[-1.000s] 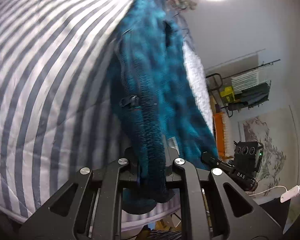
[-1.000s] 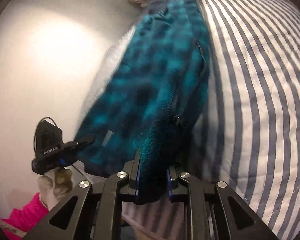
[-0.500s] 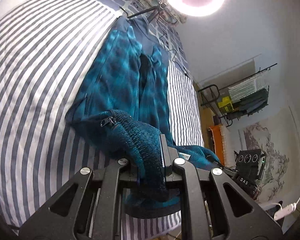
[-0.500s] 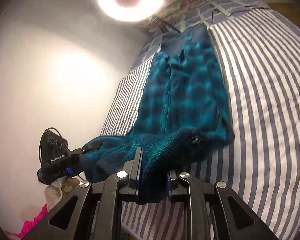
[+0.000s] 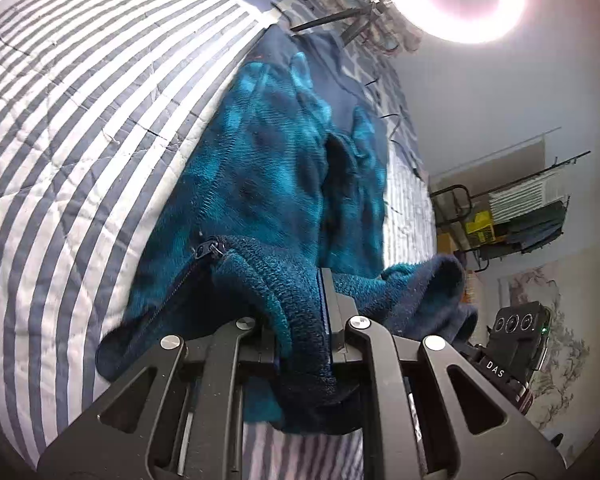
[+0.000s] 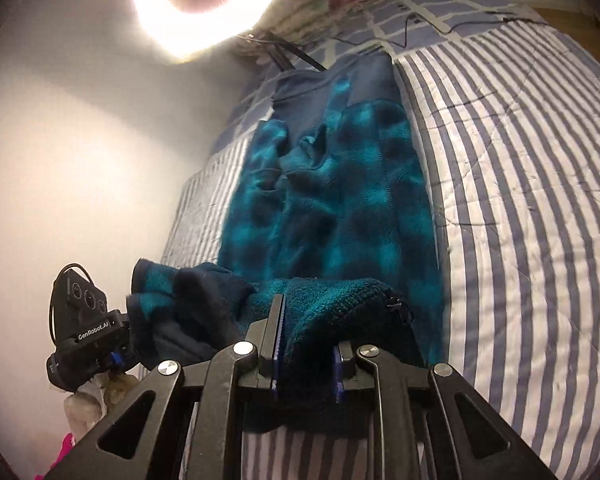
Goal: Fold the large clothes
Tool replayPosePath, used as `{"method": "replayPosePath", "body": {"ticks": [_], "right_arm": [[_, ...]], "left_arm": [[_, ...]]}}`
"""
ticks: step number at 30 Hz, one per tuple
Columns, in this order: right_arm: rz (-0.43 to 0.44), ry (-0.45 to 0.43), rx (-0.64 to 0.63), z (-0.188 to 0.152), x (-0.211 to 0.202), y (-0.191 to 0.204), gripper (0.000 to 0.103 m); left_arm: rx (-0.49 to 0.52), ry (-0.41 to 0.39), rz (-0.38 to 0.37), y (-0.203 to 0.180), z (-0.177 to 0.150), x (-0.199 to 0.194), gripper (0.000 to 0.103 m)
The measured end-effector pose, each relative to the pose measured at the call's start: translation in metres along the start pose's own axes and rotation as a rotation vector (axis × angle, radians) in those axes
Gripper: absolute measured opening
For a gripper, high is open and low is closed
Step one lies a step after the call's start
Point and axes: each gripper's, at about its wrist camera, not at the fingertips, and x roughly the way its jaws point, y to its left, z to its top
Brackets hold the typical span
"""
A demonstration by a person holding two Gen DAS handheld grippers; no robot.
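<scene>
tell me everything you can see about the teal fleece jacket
The fleece jacket is fuzzy teal with a darker check pattern, navy panels at its far end and a dark zipper near one held corner. Most of it lies stretched lengthwise on the striped bedspread. Its near edge is lifted: the left gripper and right gripper each clamp a bunched corner.

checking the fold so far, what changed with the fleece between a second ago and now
A second ago the teal fleece jacket hung stretched and blurred in front of both cameras; since then its body has come down flat along the striped bed cover, with the near edge still raised. Nothing was let go: the left gripper and right gripper both stay clamped on that edge.
</scene>
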Motion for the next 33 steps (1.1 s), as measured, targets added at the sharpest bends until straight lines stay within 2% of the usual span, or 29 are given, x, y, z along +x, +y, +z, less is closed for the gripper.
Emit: {"method": "replayPosePath", "body": {"ticks": [6, 12, 15, 17, 18, 19, 20, 21, 24, 27, 29, 31, 33], "right_arm": [[-0.009, 0.032, 0.02, 0.01, 0.032, -0.016, 0.017], [0.105, 0.046, 0.122, 0.014, 0.032, -0.037, 0.027], [0.158, 0.041, 0.143, 0.015, 0.024, -0.04, 0.039], [0.191, 0.032, 0.152, 0.015, 0.018, -0.04, 0.053], [0.21, 0.024, 0.161, 0.016, 0.015, -0.041, 0.058], [0.222, 0.009, 0.17, 0.016, 0.011, -0.041, 0.068], [0.227, -0.007, 0.178, 0.017, 0.007, -0.042, 0.076], [0.239, -0.024, 0.192, 0.017, 0.003, -0.044, 0.078], [0.255, -0.051, 0.229, 0.018, -0.01, -0.05, 0.078], [0.184, -0.081, 0.124, 0.013, -0.028, -0.037, 0.074], [0.165, -0.085, 0.032, 0.003, -0.038, -0.022, 0.06], [0.155, -0.074, -0.074, -0.009, -0.04, -0.001, 0.05], [0.142, -0.059, -0.165, -0.021, -0.035, 0.017, 0.045]], "left_arm": [[-0.061, 0.031, -0.01, 0.021, 0.005, 0.019, 0.015], [-0.157, 0.122, -0.089, 0.031, 0.019, 0.018, 0.024], [-0.18, 0.159, -0.128, 0.034, 0.024, 0.013, 0.026], [-0.205, 0.166, -0.164, 0.037, 0.026, 0.01, 0.031], [-0.232, 0.17, -0.2, 0.04, 0.026, 0.008, 0.04], [-0.247, 0.168, -0.22, 0.041, 0.028, 0.006, 0.051], [-0.267, 0.165, -0.247, 0.042, 0.029, 0.004, 0.055], [-0.285, 0.158, -0.268, 0.043, 0.03, 0.001, 0.06], [-0.238, 0.11, -0.247, 0.037, 0.037, -0.017, 0.06], [-0.125, 0.034, -0.18, 0.028, 0.04, -0.04, 0.06], [-0.03, -0.002, -0.134, 0.02, 0.035, -0.052, 0.06], [0.074, -0.029, -0.09, 0.011, 0.024, -0.06, 0.06], [0.187, -0.01, -0.055, -0.002, 0.011, -0.056, 0.06]]}}
